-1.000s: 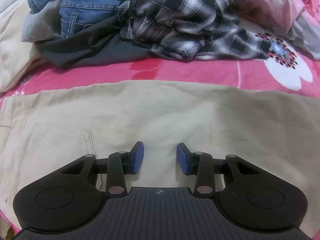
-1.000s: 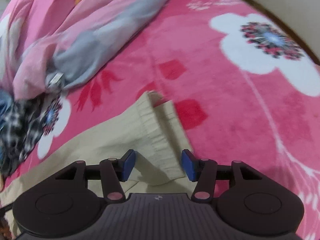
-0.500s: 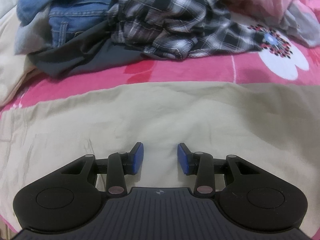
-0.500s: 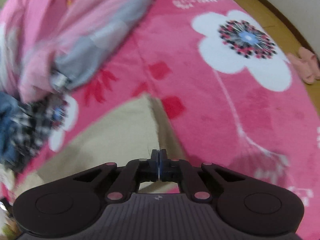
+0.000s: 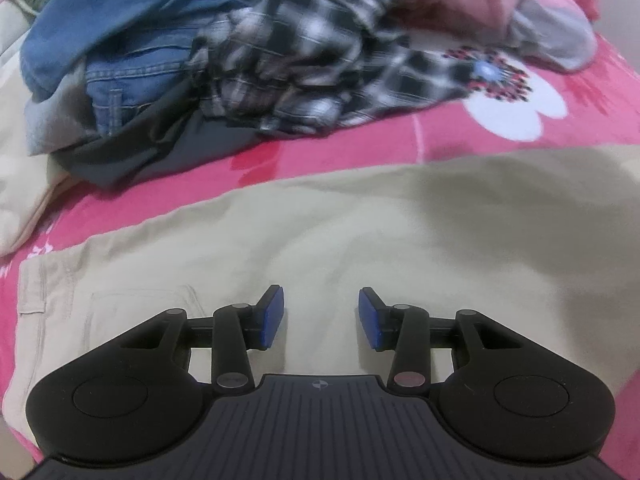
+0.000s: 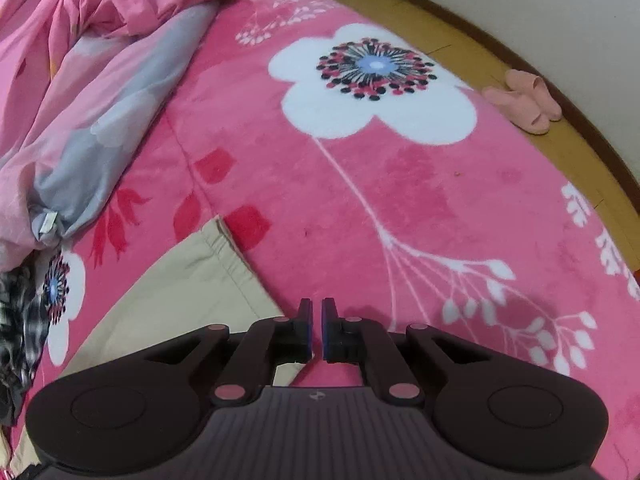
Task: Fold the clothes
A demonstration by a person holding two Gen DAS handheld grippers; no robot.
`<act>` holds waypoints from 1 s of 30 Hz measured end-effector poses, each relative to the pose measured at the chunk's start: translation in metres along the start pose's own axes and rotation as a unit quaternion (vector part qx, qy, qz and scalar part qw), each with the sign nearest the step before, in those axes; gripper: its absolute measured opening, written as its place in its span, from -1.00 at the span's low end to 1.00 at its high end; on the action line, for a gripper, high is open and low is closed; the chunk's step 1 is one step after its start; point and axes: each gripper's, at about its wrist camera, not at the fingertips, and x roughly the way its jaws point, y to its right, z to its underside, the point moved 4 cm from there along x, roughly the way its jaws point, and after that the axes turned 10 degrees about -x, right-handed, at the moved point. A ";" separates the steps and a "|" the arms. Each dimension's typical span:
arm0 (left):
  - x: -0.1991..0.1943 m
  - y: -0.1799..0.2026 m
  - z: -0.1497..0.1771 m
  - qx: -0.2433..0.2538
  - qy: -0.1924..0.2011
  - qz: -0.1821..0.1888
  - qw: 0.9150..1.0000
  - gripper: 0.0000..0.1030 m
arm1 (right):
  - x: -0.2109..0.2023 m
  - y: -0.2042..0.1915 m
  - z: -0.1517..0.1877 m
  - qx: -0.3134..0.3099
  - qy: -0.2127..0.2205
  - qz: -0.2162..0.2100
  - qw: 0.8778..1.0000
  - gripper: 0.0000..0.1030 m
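Observation:
Beige trousers (image 5: 320, 220) lie flat across the pink flowered blanket (image 5: 440, 140), with a back pocket at the lower left. My left gripper (image 5: 321, 312) hovers over their middle; its jaws are opening and hold nothing. In the right wrist view one trouser leg (image 6: 180, 292) ends in a stitched hem (image 6: 236, 264) that runs straight to my right gripper (image 6: 317, 320). That gripper is shut, with the hem's near corner pinched low between its blue pads. The grip point itself is mostly hidden by the fingers.
Behind the trousers is a pile: a plaid shirt (image 5: 304, 60), blue jeans (image 5: 132, 64) and a dark garment (image 5: 160, 148). A pink and grey quilt (image 6: 100, 80) lies bunched at the back. Pink slippers (image 6: 524, 104) sit on the wooden floor (image 6: 460, 40) past the bed's edge.
My right gripper closed on the trouser hem, then rose and moved right, pulling the hem straight. My left gripper lifted a little and its jaws spread slightly wider.

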 end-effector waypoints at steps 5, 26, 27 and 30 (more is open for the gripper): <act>0.009 0.014 0.019 0.044 -0.020 -0.012 0.999 -0.19 | 0.022 -0.088 -0.002 -0.208 0.020 -0.018 0.978 -0.92; -0.013 -0.067 0.044 -0.050 -0.018 -0.056 0.997 -0.10 | 0.058 -0.157 0.018 -0.419 0.080 0.048 0.903 -0.89; -0.014 -0.073 0.045 -0.058 -0.017 -0.061 0.996 -0.10 | 0.056 -0.185 0.034 -0.444 0.086 0.011 0.892 -0.88; -0.014 -0.086 0.050 -0.064 -0.022 -0.077 0.995 -0.10 | 0.057 -0.270 0.079 -0.505 0.100 -0.094 0.852 -0.86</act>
